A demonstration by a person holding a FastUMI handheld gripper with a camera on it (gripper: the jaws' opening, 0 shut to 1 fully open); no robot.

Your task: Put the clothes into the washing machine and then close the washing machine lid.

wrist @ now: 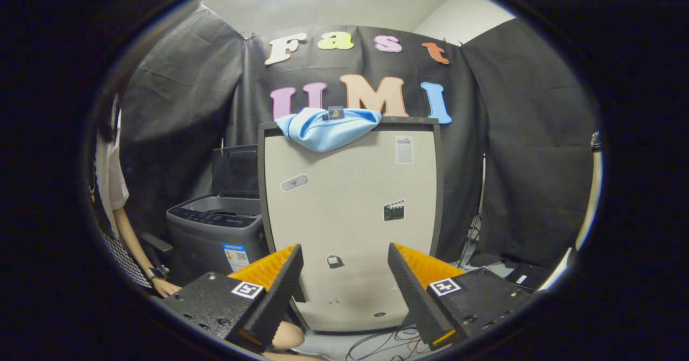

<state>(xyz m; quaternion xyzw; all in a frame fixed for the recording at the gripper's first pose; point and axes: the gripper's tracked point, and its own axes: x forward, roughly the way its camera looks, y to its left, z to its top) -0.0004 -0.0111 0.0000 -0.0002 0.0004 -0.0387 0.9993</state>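
Nearest the camera, the two fingers of the gripper (344, 285) stand spread wide apart with nothing between them, each carrying a small square marker on its upper face. Through the gap between them shows the lower part of a tall beige panel (350, 216) with a dark frame, standing upright just ahead; several small stickers are scattered over its face. A light blue piece of clothing (325, 128) is draped over the top edge of that panel, well beyond and above the fingers, hanging a little way down the front, with a small dark tag on its upper fold. Beside the panel, on the left finger's side and set slightly farther back, stands the grey washing machine (215, 232); its lid (234, 170) is raised and stands upright at the back, and a label sits on the front of its body. Further to that side a person (115, 199) in a light top is partly visible, one arm hanging down with a watch on the wrist, the hand (164, 287) low near the base of the machine. Loose cables (385, 345) lie on the floor below the panel, between and under the fingers.
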